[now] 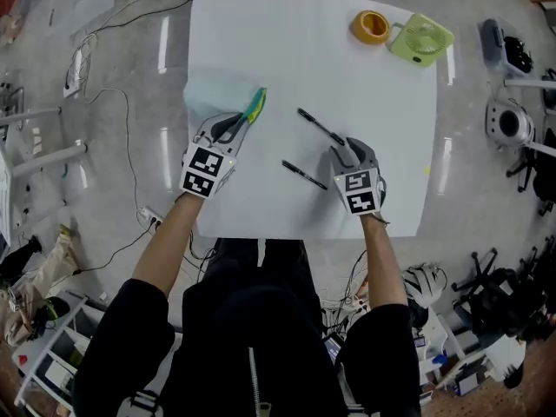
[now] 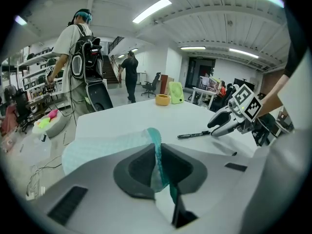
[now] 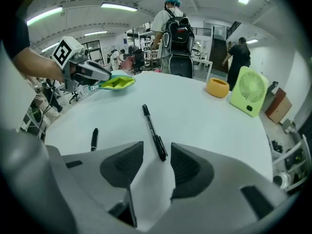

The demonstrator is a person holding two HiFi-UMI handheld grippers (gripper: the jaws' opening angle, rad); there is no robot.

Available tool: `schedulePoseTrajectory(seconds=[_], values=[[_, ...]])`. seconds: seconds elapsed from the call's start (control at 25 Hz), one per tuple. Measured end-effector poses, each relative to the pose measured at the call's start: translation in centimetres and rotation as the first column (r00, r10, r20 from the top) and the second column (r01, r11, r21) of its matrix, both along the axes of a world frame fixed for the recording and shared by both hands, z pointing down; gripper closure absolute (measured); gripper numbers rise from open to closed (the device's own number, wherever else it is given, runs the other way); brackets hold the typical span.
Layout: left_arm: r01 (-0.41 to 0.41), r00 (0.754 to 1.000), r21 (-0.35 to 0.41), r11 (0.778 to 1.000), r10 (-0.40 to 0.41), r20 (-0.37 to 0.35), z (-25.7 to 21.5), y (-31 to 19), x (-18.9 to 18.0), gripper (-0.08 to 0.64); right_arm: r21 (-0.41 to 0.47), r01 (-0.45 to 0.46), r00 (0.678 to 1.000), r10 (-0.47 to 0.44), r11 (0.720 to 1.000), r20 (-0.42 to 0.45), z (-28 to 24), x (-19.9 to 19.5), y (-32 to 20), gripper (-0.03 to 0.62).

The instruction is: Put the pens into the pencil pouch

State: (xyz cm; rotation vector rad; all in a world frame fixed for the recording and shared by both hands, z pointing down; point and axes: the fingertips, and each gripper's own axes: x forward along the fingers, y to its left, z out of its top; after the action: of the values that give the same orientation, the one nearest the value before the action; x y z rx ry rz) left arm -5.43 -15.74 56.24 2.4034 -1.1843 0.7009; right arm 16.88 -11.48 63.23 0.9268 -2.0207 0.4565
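Two black pens are seen lying on the white table (image 1: 287,42), near its middle: the farther pen (image 1: 320,126) is straddled at its near end by the right gripper (image 1: 344,151), whose jaws are held apart and not pressed on it, while the nearer pen (image 1: 304,175) is left untouched toward the table's front edge. The pencil pouch (image 1: 213,98), laid at the table's left edge, is pinched by its green zipper rim in the closed jaws of the left gripper (image 1: 247,118).

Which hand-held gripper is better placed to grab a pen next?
Right. The right hand-held gripper is open with one end of the far pen between its jaws; the left hand-held gripper is shut on the pouch.
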Motion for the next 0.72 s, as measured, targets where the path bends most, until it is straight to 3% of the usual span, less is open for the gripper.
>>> schedulePoseTrajectory(seconds=[0.72], values=[[-0.009,1.0,-0.006,1.0,0.009,-0.009,0.0,0.0,-0.4,0.506,-0.053,0.023,0.999,-0.025,0.998,-0.036,2.0,0.1,-0.2,0.515]])
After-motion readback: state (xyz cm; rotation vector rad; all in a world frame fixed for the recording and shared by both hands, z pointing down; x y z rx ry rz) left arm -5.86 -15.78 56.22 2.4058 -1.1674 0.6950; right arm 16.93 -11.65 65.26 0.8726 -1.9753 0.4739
